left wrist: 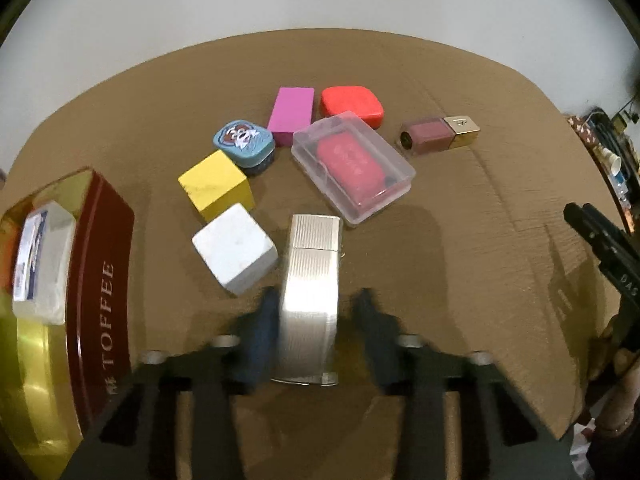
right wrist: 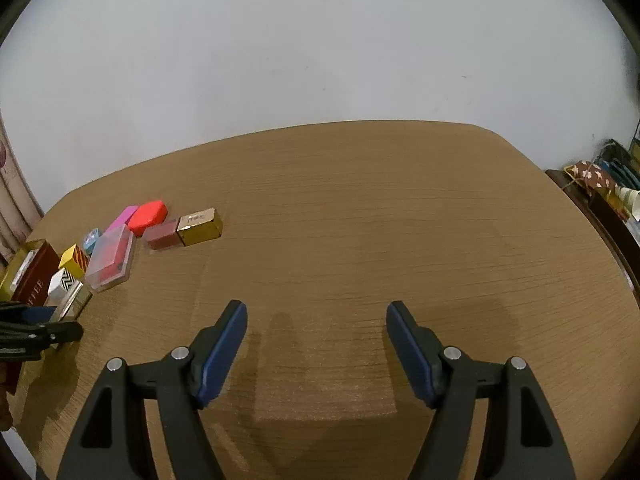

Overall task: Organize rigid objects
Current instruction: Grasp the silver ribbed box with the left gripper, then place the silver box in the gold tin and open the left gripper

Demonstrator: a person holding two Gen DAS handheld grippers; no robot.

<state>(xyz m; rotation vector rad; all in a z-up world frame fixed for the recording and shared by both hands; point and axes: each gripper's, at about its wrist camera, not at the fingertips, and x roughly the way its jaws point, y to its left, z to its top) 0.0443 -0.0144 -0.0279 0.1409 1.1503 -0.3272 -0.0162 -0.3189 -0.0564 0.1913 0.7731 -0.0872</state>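
A silver ribbed lighter-like case (left wrist: 312, 264) lies on the brown table (left wrist: 460, 240) between the blurred blue pads of my left gripper (left wrist: 316, 300), which is shut on it. Just left of it sits a white cube (left wrist: 234, 248), with a yellow cube (left wrist: 214, 186) behind. Further back are a blue tin (left wrist: 244, 142), a pink block (left wrist: 291, 114), a red-orange case (left wrist: 352, 104), a clear box (left wrist: 352, 170) holding a red item, and a gold-capped bottle (left wrist: 440, 134). My right gripper (right wrist: 316, 316) hangs open over bare table, away from the objects.
A red and gold TOFFEE tin (left wrist: 100, 272) stands open at the left with a white packet (left wrist: 44, 256) inside. The right gripper's black body (left wrist: 600, 240) shows at the right edge. Shelving with clutter (right wrist: 600, 188) stands past the table's right edge.
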